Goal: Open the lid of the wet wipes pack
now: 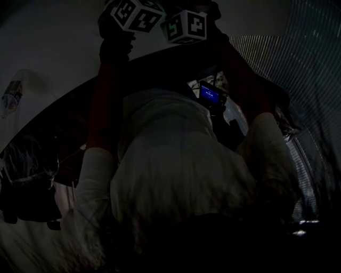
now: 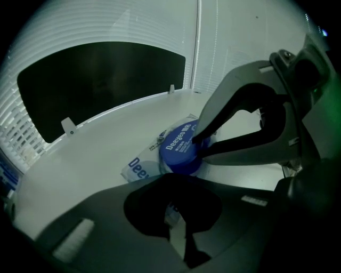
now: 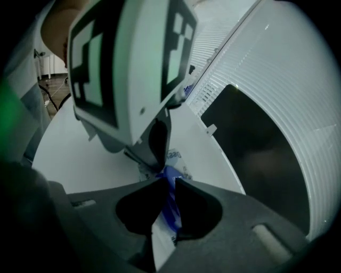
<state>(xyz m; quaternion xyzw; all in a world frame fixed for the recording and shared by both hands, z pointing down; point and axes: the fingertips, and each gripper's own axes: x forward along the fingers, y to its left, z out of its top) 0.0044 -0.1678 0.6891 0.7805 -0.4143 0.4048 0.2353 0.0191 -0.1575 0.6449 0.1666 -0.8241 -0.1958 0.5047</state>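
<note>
On the white table [image 2: 96, 154] lies the wet wipes pack [image 2: 139, 166], white film with a round blue lid [image 2: 178, 152] printed "Deeyeo". My right gripper [image 2: 198, 142] reaches in from the right, its two fingertips pinched on the lid's far edge. In the right gripper view the blue lid [image 3: 171, 200] stands edge-on between the right gripper's [image 3: 169, 213] narrow jaws. My left gripper [image 2: 184, 234] holds the pack's near end, white film showing in its tight gap. Its marker cube [image 3: 128, 69] fills the right gripper view. The head view is dark and shows only the two cubes [image 1: 136, 13], not the pack.
The table's curved rim carries small white clips [image 2: 68, 126]. Behind it is a dark panel [image 2: 96, 80] framed by white slatted blinds [image 2: 234, 37]. In the head view a person's white shirt [image 1: 176, 170] and a small lit screen [image 1: 210, 94] show.
</note>
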